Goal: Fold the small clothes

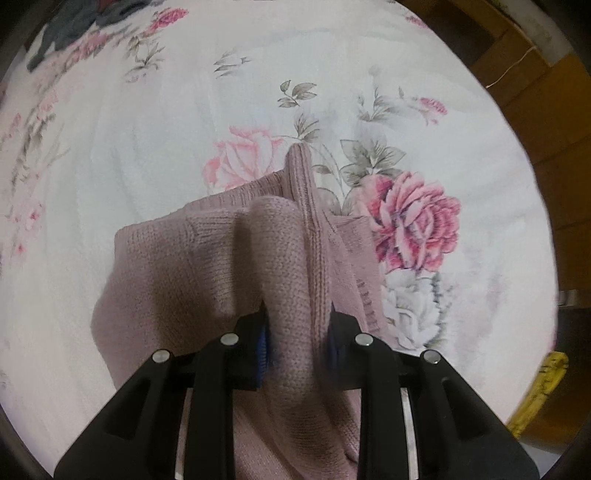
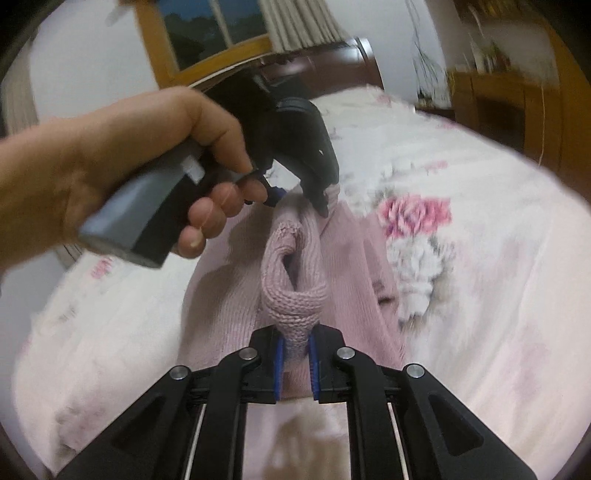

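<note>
A dusty-pink knit sweater (image 1: 207, 266) hangs lifted above a floral bedsheet (image 1: 147, 147). My left gripper (image 1: 297, 347) is shut on a thick bunch of the knit, with a ribbed edge running up between its blue pads. In the right wrist view my right gripper (image 2: 295, 363) is shut on a rolled fold of the same pink sweater (image 2: 288, 280). Beyond it a person's hand (image 2: 122, 166) holds the left gripper (image 2: 321, 199), which pinches the sweater's far end. The garment stretches between the two grippers.
The bed's floral sheet (image 2: 461, 240) spreads under everything. Dark clothing (image 1: 70, 26) lies at the far left corner. A wooden cabinet (image 2: 509, 107) stands right of the bed, a dark headboard (image 2: 332, 70) and a window (image 2: 210, 26) behind. A yellow object (image 1: 535, 398) lies off the bed's right edge.
</note>
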